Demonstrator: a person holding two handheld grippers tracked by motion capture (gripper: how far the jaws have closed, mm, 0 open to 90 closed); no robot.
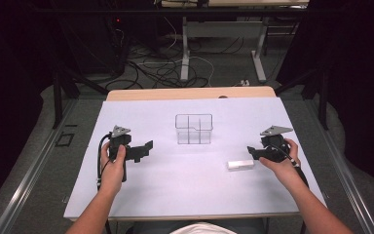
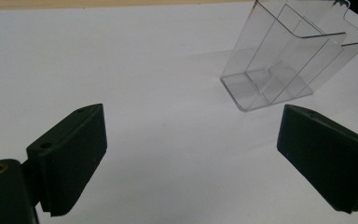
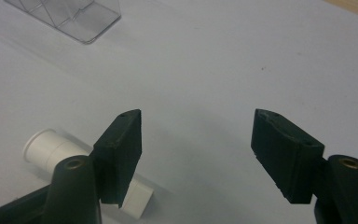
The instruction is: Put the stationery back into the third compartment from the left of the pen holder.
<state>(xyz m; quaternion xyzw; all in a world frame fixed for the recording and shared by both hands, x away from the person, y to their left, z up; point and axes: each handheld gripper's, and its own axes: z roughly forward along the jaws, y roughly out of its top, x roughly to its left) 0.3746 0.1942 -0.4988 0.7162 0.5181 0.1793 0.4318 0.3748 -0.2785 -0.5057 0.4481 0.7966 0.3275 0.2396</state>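
Note:
A clear plastic box (image 1: 194, 129) with inner dividers stands upright near the middle of the white table (image 1: 175, 190). A short white tube (image 1: 240, 165) lies on its side at the right front. My left gripper (image 1: 147, 146) hovers left of the box, pointing toward it, open and empty. In the left gripper view the box (image 2: 289, 60) stands beyond the wide-apart jaws of the left gripper (image 2: 192, 128). My right gripper (image 1: 251, 152) is just right of the tube, open. In the right gripper view the tube (image 3: 51, 150) lies outside the left jaw of the right gripper (image 3: 198, 123), with nothing between the jaws.
A wooden strip (image 1: 190, 93) runs along the table's far edge. Beyond it the floor holds loose cables (image 1: 160, 68) and the legs of another table (image 1: 185, 53). Dark frame posts (image 1: 57, 97) stand at both sides.

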